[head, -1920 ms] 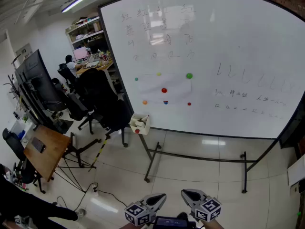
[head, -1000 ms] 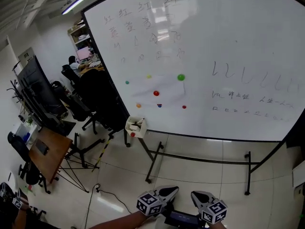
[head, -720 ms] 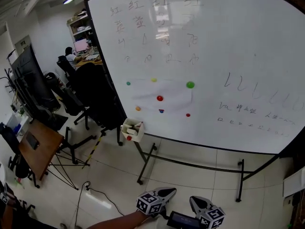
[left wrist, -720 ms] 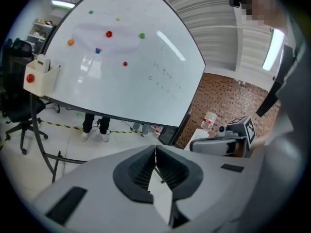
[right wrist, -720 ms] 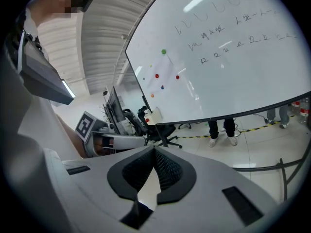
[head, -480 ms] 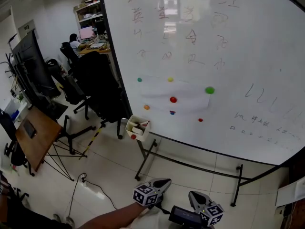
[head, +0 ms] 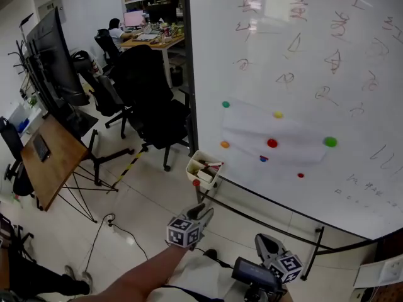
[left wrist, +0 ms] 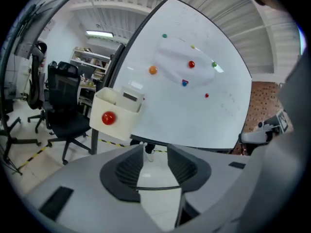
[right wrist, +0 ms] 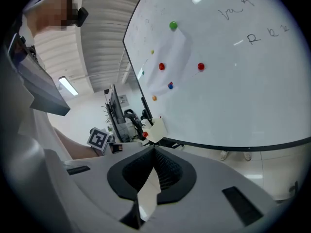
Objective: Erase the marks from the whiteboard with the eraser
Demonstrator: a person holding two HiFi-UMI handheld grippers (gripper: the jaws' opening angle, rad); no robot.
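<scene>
Head view: the whiteboard [head: 302, 80] stands on its frame at the right of the room. Reddish handwritten marks [head: 295, 43] cover its upper part, and coloured magnets [head: 272, 143] dot the middle. A small white box [head: 204, 170] hangs at the board's lower left corner. It holds a few items too small to identify, so the eraser cannot be picked out in any view. Only this view shows the office behind: black chairs [head: 151, 102], a wooden table [head: 47, 162] and a seated person [head: 115, 27] at a far desk.

The left gripper [head: 204, 211] is extended on a bare forearm [head: 138, 275] and points toward the box, well short of it. The left gripper view alone settles its state. The jaws stand moderately apart, having just been opening, with only floor between them. The same view shows a red magnet [left wrist: 108, 117] on the box front, which the head view shows less clearly.

The right gripper [head: 260, 238] sits lower, near the bottom edge of the head view. The right gripper view shows its jaws closed tip to tip with nothing in them. That view also shows writing near the board's right side [right wrist: 267, 32].
</scene>
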